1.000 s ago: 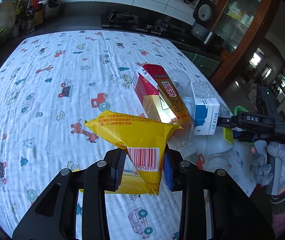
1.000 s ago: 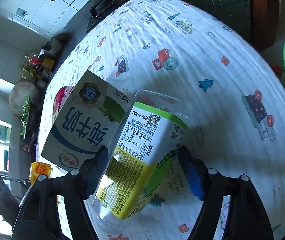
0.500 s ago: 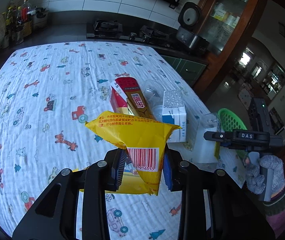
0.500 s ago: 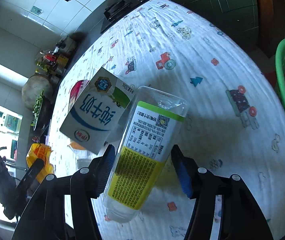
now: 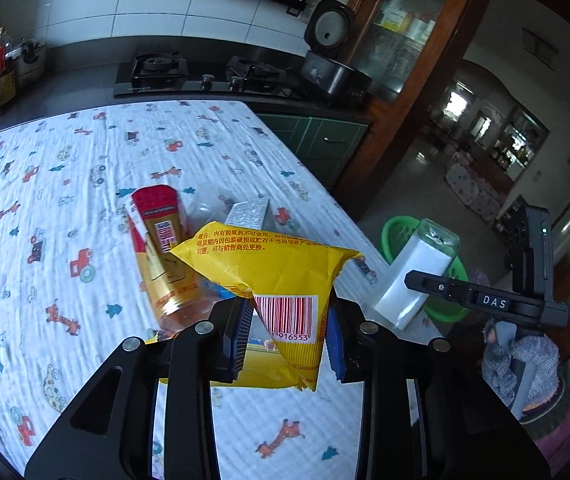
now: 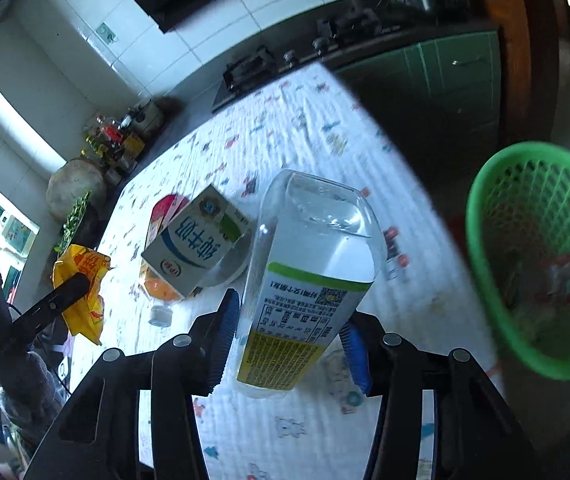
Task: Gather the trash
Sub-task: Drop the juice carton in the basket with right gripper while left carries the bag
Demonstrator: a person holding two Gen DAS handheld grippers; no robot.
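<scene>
My left gripper (image 5: 287,330) is shut on a yellow snack bag (image 5: 281,268) and holds it above the table. My right gripper (image 6: 291,338) is shut on a clear plastic bottle (image 6: 305,280) with a green-and-yellow label, raised near the table's right edge; the bottle also shows in the left wrist view (image 5: 417,276). A green mesh basket (image 6: 537,264) stands on the floor to the right, with some trash inside. A blue-and-white milk carton (image 6: 195,250) and a red-and-gold carton (image 5: 161,248) lie on the table.
The table wears a white cloth with cartoon prints (image 5: 65,200). A clear bottle with orange contents (image 6: 161,292) lies under the milk carton. A stove (image 5: 201,74) and a rice cooker (image 5: 331,60) are on the counter behind. Green cabinets (image 6: 445,76) stand past the table's far edge.
Both grippers have lifted their loads higher above the table. The right gripper has carried the bottle to the right, so the green basket now fills more of its view.
</scene>
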